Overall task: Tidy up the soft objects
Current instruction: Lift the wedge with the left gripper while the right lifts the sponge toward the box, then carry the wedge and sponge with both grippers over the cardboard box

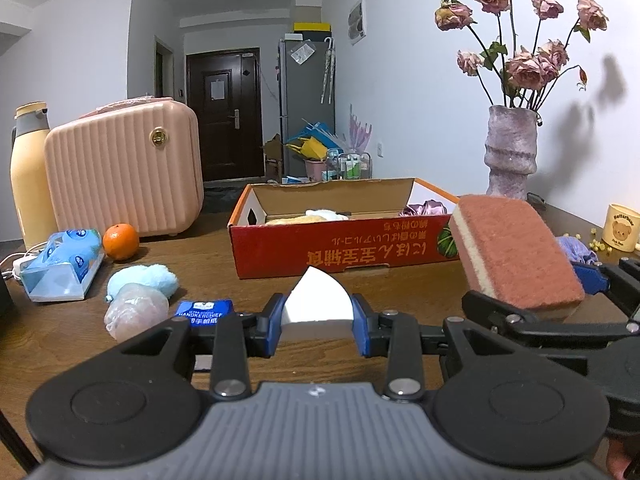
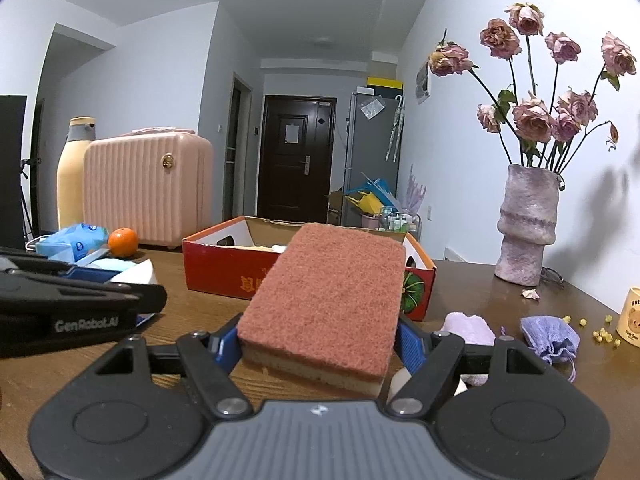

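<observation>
My left gripper is shut on a white wedge-shaped sponge, held above the wooden table. My right gripper is shut on a scouring sponge with a reddish-brown top and a yellow underside; the same scouring sponge shows at the right of the left wrist view. Ahead of both stands an open red cardboard box, also seen as the red box, with soft items inside. A light blue plush and a pinkish bagged bundle lie at the left.
A pink ribbed case, a cream bottle, an orange and a tissue pack stand at the left. At the right are a vase of dried roses, a purple pouch, a lilac cloth and a cream cup.
</observation>
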`<state>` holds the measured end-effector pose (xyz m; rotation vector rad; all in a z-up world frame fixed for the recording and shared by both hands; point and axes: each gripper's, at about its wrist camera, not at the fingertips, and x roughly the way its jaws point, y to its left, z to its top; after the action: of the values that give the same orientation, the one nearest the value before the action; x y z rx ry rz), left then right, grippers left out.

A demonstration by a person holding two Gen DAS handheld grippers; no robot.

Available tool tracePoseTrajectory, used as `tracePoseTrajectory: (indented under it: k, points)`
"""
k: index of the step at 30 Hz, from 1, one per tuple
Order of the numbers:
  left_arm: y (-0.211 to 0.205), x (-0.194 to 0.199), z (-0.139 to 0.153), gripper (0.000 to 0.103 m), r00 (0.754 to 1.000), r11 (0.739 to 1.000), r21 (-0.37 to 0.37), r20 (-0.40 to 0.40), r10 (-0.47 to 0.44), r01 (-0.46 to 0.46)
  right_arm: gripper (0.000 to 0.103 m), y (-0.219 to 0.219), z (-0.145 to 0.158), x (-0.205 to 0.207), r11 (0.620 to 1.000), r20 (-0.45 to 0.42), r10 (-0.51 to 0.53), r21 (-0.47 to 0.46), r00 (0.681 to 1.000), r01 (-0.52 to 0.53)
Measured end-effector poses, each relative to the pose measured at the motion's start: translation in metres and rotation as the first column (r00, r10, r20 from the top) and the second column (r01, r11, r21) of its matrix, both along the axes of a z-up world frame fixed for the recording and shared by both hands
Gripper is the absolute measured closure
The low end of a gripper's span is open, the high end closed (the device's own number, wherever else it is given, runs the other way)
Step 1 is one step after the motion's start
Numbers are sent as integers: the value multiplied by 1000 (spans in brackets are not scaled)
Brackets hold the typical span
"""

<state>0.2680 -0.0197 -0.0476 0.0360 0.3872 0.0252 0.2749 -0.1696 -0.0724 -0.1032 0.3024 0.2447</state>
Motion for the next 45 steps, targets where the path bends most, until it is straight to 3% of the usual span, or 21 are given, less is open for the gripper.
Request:
tracePoseTrajectory:
  k: [25,45]
  points:
    - [10,43,11,67,996,995,-45,26,86,-85,28,10,9,44,1000,23,7,12,1000,-7]
    - [15,82,35,67,994,994,-61,58,91,-88,28,14,27,83,999,47,35,30,998,-37]
